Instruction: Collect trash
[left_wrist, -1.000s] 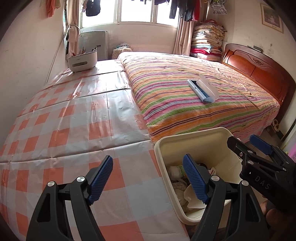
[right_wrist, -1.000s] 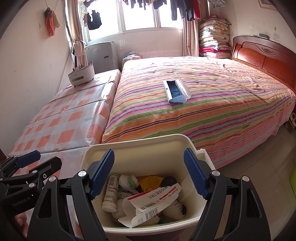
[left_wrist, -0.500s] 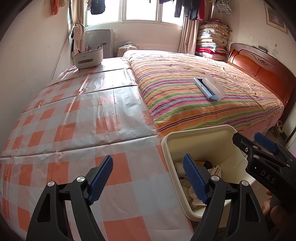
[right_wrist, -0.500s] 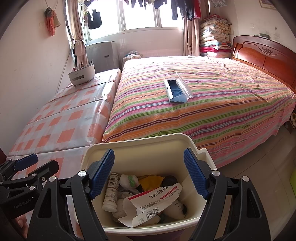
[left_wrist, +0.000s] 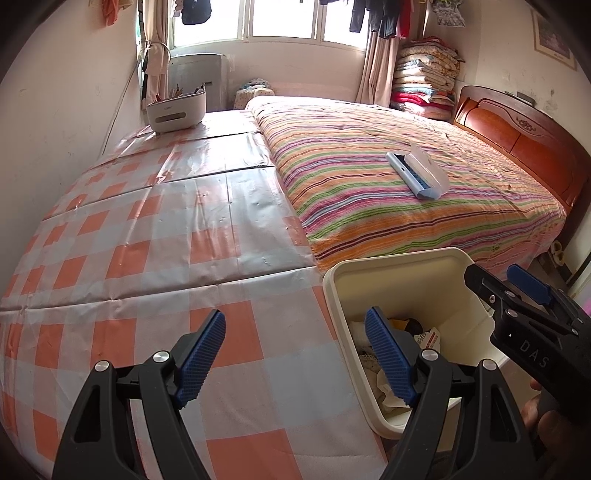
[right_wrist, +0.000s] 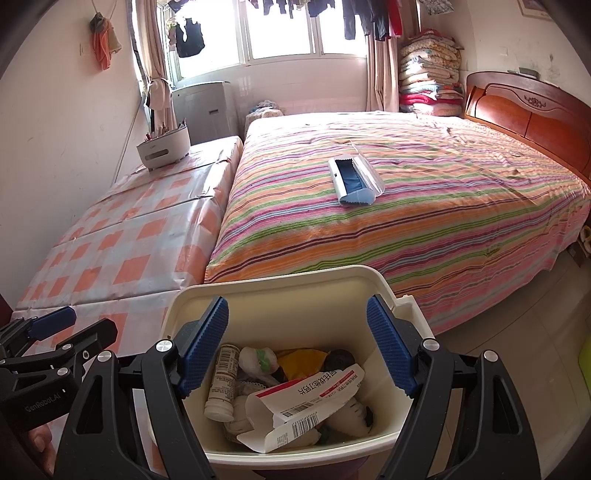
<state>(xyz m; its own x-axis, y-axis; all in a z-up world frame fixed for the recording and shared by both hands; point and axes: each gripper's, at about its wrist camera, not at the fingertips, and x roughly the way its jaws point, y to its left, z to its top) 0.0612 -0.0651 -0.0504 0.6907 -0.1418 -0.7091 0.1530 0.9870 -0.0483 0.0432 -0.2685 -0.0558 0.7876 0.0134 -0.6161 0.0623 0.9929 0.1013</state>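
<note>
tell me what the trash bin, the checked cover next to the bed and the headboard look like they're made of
Trash bin: looks like moulded plastic, cream, smooth and matte, with rounded seamless walls and a rolled rim.
Checked cover: probably vinyl or oilcloth; it is glossy, throws glare from the window, and holds sharp fold creases.
Headboard: apparently wood, reddish-brown and varnished, with carved ornament and a slight sheen.

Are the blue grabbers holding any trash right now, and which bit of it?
No. The left gripper and the right gripper are both open with nothing between their fingers. The trash lies loose in the cream plastic bin.
</note>
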